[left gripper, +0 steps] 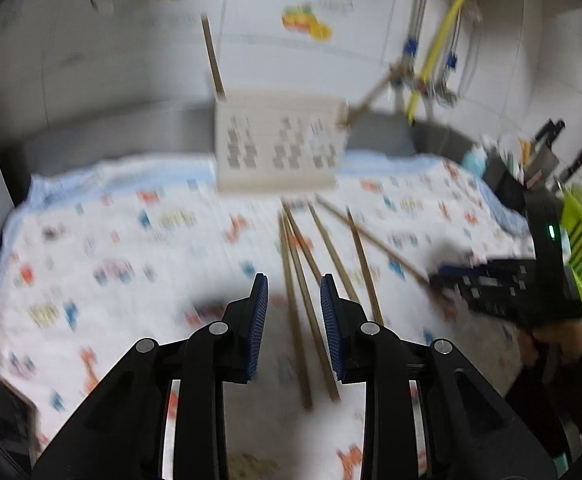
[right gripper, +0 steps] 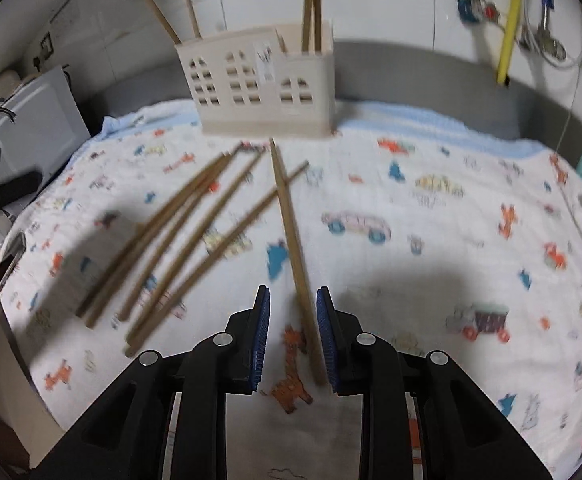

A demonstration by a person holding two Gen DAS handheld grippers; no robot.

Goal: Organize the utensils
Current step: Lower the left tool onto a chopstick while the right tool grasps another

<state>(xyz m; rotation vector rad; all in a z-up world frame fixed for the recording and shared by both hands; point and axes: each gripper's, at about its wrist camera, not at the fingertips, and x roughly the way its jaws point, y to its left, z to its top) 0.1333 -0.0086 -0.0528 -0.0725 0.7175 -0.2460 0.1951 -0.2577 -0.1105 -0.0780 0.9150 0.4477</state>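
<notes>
Blue ribbed fingers (left gripper: 260,320) of the left gripper (left gripper: 294,320) stand apart at a narrow gap, clamping nothing. Seen from the left wrist, two thin wooden chopsticks (left gripper: 299,320) lie on the cloth (left gripper: 111,240) and run through that gap; whether the pads touch them cannot be told. More loose sticks fan out to the right. The cloth is soft, white, printed with small coloured cars and animals. Behind it stands a cream holder (left gripper: 279,144), boxy, with window-shaped cutouts and sticks leaning from both ends. The right gripper (left gripper: 443,276) shows at the right edge.

From the right wrist, the right gripper's pads (right gripper: 261,328) are likewise narrowly parted. One chopstick (right gripper: 295,248) lies flat between them, close to the right pad, not squeezed. A loose bundle (right gripper: 179,240) lies to the left, well apart.
</notes>
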